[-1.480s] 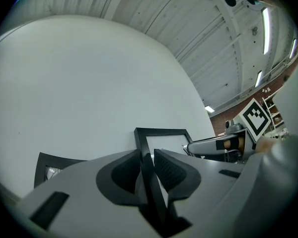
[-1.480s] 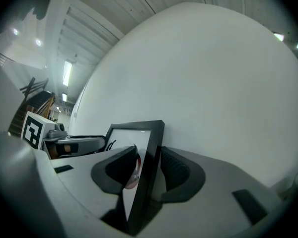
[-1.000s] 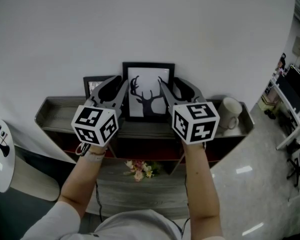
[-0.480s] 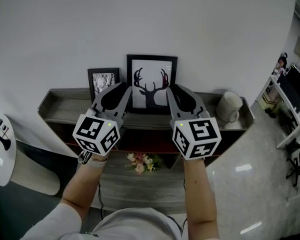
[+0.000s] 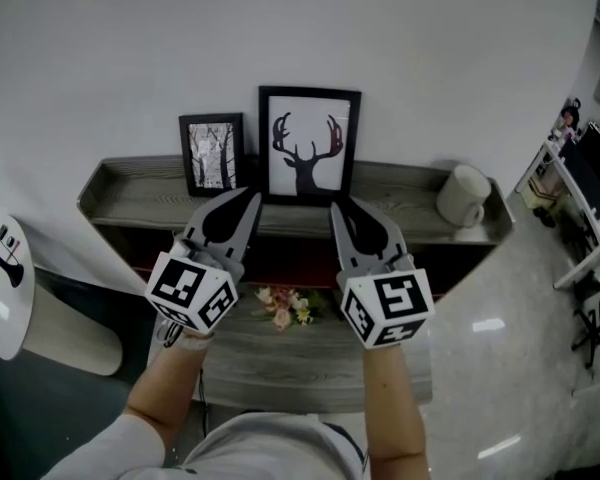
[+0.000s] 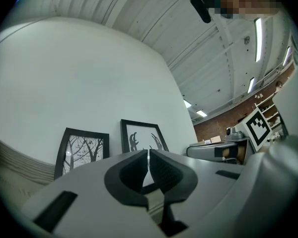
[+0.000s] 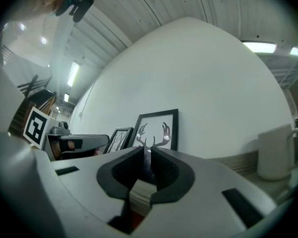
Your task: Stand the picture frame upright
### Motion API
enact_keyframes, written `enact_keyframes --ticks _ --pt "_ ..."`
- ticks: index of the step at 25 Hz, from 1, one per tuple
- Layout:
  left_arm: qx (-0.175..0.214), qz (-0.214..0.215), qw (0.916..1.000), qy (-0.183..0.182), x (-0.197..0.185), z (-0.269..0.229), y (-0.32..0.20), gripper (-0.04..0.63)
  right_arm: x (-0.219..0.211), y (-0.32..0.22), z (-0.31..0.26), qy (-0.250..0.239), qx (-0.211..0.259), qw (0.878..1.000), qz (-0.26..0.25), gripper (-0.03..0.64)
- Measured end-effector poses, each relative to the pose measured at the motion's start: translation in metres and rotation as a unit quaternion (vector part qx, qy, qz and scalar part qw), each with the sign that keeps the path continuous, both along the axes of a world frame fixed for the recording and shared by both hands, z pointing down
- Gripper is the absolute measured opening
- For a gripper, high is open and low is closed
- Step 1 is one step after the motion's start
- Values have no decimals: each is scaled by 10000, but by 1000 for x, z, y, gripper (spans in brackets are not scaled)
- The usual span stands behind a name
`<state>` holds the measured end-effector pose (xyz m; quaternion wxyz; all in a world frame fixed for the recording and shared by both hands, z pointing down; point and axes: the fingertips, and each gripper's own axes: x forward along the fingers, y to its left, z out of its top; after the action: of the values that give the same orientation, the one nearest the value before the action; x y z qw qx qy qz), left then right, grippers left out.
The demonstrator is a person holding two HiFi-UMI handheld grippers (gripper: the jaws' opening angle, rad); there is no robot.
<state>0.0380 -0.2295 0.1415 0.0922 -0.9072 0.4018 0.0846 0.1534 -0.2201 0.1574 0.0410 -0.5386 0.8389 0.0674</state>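
Since the frame [image 5: 309, 143] stands upright at the middle of the shelf [image 5: 130, 183] top, its long axis vertical and its back against the wall, it lies straight ahead of both tongs and a little above them. The left tongs [image 5: 251, 198] and right tongs [image 5: 335, 208] hang in front of the shelf's front edge, well apart from the frame. They sit one to each side of its centre line, so neither hand is clearly nearer. The left tongs are together and empty. The right tongs have just been closing, with only a thin slit left and nothing between them. A second ago both tongs reached over the shelf top and flanked the frame closely, the right pair wide apart. Now both have drawn back off the shelf and dropped lower, and the frame stays up on its own. I judge the task done, with only retreat left.
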Motion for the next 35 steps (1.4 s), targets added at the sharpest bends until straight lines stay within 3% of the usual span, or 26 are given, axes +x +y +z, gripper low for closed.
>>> enact_keyframes --ticks 8,22,35 --pt "-500 157 9986 -80 0 57 26 26 -6 26 48 14 -129 9999 -99 52" --pt "-1385 334 9897 -148 -10 153 62 26 -18 61 144 -50 -905 9955 -264 52" --pt "-1796 277 9830 -269 -34 207 76 25 -17 84 189 -207 -1163 9929 -156 52"
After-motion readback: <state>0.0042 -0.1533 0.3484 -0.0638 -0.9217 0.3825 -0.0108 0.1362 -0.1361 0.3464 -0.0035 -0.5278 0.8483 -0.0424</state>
